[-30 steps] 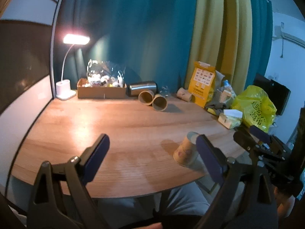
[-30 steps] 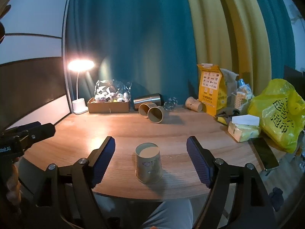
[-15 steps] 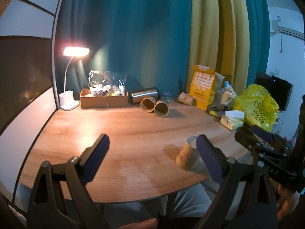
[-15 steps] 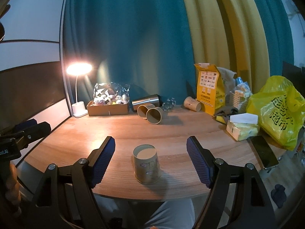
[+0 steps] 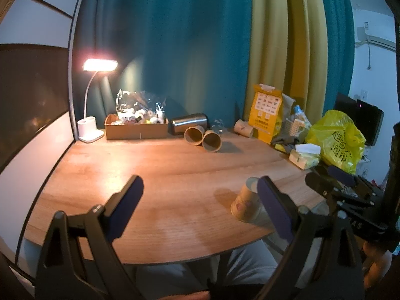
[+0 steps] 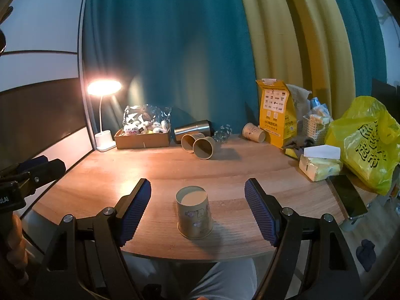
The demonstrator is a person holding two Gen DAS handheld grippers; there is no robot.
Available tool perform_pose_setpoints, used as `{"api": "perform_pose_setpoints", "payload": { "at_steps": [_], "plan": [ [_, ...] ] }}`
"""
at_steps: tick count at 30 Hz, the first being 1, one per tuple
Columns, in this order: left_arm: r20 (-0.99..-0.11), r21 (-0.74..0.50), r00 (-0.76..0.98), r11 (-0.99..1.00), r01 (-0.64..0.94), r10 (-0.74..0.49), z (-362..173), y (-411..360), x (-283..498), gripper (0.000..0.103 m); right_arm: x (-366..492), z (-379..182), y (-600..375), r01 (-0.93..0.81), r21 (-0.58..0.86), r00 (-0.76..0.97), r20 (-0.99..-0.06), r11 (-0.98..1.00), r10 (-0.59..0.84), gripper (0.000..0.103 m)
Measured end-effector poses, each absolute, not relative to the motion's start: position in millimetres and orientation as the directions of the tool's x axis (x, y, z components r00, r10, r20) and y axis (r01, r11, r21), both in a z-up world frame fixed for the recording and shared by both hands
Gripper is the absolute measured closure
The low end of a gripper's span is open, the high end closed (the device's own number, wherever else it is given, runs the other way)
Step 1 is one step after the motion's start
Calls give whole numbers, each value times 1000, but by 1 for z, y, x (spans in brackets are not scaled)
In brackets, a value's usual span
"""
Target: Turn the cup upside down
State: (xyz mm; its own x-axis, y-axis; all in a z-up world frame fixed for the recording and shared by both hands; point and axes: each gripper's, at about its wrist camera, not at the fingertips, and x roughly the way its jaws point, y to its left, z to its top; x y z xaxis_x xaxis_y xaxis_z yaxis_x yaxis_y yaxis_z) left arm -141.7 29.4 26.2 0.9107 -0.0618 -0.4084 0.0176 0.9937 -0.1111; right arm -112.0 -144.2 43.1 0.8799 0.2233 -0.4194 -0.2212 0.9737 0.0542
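A printed paper cup point(image 6: 194, 212) stands upside down, wide mouth on the wooden table point(image 6: 225, 165), near the front edge. My right gripper point(image 6: 197, 210) is open and empty, its blue pads on either side of the cup without touching it. In the left wrist view the same cup point(image 5: 246, 203) sits partly behind my right-hand finger. My left gripper point(image 5: 200, 205) is open and empty above the table's front left. The right gripper's body point(image 5: 350, 200) shows at the far right there.
At the back lie two paper cups on their sides point(image 6: 198, 145), a steel tumbler point(image 6: 193, 127), another cup point(image 6: 253, 132), a cardboard box of snacks point(image 6: 143, 137) and a lit lamp point(image 6: 103, 87). A yellow pouch point(image 6: 276, 112), tissues point(image 6: 318, 165), phone point(image 6: 347, 196) and yellow bag point(image 6: 367, 145) crowd the right.
Both grippers have drawn back and risen slightly, so the table sits lower in view. The cup stands in the same place.
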Motion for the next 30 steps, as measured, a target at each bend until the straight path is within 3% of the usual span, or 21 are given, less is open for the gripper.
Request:
{"api": "perform_pose_setpoints", "payload": {
  "at_steps": [30],
  "plan": [
    [-407,-120,911,993,9,-58,23,31,-144,9,-112,40,-147,-223,53,876,-426,973,224,23]
  ]
}}
